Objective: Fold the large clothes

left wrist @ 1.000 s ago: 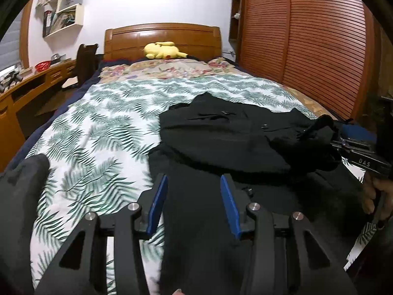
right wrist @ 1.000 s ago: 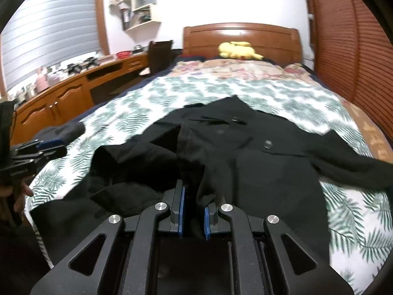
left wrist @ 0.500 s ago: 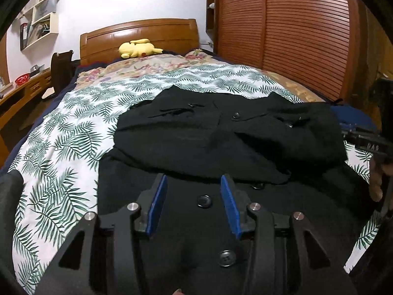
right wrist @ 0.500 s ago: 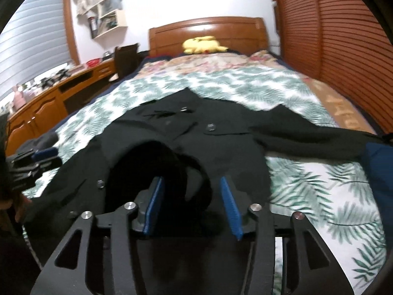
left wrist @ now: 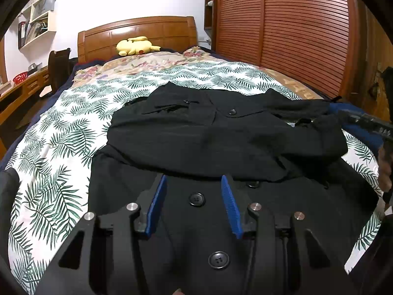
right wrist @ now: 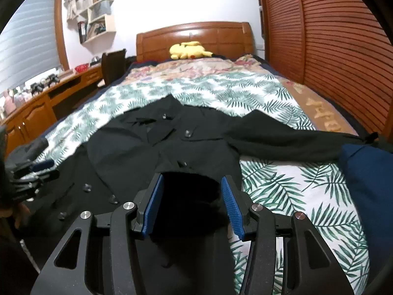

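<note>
Both tongs tilt downward over the black coat spread on the bed: left tongs spread (over a button), right tongs spread, cloth between, unpinched.

Bed, leaf-print cover. Black coat lies spread across the foot end, one sleeve reaching the right edge. Yellow plush toy rests against the headboard.

Light: dim, warm indoor.
Glare: sheen on the headboard.
Blur: right wrist view's left side.
Edges: fisheye bending, dark corners.
</note>
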`<state>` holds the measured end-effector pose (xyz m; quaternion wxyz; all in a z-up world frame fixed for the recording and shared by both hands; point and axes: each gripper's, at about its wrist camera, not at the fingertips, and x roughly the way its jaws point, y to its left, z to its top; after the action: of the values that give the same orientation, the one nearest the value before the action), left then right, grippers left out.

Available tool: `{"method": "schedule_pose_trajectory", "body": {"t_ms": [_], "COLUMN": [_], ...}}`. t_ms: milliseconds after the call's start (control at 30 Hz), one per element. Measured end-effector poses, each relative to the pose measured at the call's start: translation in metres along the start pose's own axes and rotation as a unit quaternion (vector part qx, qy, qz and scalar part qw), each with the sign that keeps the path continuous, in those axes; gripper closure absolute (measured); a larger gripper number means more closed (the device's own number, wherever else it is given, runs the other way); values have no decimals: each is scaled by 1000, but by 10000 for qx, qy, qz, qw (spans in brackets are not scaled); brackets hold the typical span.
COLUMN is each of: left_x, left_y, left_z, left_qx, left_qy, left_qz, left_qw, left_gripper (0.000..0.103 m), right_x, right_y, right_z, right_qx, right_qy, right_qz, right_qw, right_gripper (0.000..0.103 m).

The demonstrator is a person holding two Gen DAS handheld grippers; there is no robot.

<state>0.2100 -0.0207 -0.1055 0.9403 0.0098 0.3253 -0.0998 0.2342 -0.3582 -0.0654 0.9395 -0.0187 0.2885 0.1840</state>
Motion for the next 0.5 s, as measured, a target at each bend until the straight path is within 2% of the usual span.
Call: {"method": "schedule_pose_trajectory", "body": {"t_ms": [167, 300, 500], "left_x": [-4, -4, -5], "left_y": [1, 1, -1], "left_z": [2, 2, 3], "left_qx": [-16, -11, 6], "left_qy": [-53, -48, -82], "left_qz": [-3, 0, -10], "left_qw": [10000, 10000, 10000], "left_gripper": [58, 58, 57], "right_x": [-14, -4, 29], "right_y": [-2, -4, 1], "right_z": [1, -14, -42], "right_qx": [-116, -245, -419], "right_qy": [-55, 217, 890], "right_qz": [-103, -203, -186], "right_qw": [9999, 9993, 9950], "right_gripper": [53, 53, 54]}}
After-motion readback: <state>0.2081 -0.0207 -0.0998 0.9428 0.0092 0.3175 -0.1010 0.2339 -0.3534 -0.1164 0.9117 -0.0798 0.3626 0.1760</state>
